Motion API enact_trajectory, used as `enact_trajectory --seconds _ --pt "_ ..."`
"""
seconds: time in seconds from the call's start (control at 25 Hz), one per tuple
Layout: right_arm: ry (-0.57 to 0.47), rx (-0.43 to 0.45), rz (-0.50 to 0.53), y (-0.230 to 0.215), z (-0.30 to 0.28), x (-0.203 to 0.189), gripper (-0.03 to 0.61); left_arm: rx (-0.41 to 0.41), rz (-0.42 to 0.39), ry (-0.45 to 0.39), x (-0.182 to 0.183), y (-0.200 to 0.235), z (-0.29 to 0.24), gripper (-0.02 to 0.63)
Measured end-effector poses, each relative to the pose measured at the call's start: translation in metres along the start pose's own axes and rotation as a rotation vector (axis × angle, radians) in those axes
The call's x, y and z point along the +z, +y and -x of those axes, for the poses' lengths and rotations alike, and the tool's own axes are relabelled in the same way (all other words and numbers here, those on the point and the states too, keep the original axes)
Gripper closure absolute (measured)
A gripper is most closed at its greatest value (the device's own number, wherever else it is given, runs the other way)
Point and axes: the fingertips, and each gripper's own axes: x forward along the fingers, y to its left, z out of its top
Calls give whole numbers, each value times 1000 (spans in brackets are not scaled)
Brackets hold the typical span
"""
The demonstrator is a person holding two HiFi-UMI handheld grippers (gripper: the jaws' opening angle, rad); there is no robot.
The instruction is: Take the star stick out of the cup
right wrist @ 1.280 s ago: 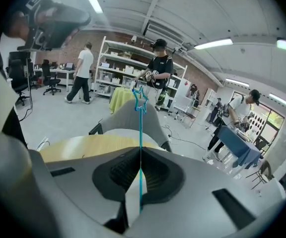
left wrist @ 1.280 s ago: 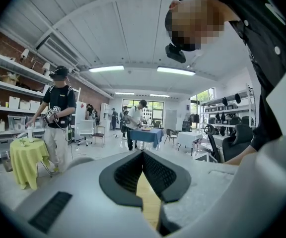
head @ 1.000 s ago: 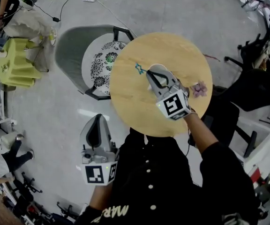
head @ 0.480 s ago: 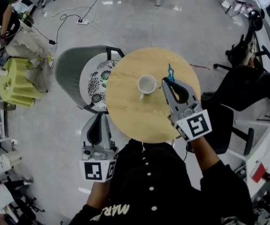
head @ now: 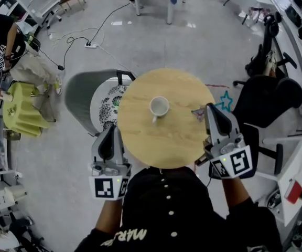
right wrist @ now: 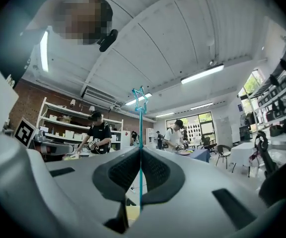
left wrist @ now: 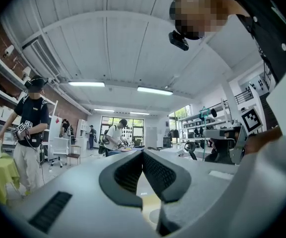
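lifting the star stick (head: 225, 102) clear of the cup (head: 159, 107), you kept your right claw (head: 212, 112) clenched on it; extraction looked done.

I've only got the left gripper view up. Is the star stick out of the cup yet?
Observer: Yes. In the right gripper view the right gripper is shut on the star stick, with the star end pointing up.
Operator: Is anything left in the cup?
Observer: No. The head view shows the cup standing on the round table with no stick in it.
Operator: Where is the right gripper relative to the table?
Observer: In the head view it sits at the table's right edge, well clear of the cup. The star shows just past the rim, against the floor.
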Motion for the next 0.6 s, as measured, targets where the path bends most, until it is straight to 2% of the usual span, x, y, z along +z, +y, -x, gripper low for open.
enact_trajectory --seconds 0.2,0.6 --pt "-28 -128 20 -34 41 19 570 9 -15 -12 13 -3 -2 611" --pt "-66 -259 37 -68 92 35 571 40 -66 -61 46 6 0 611"
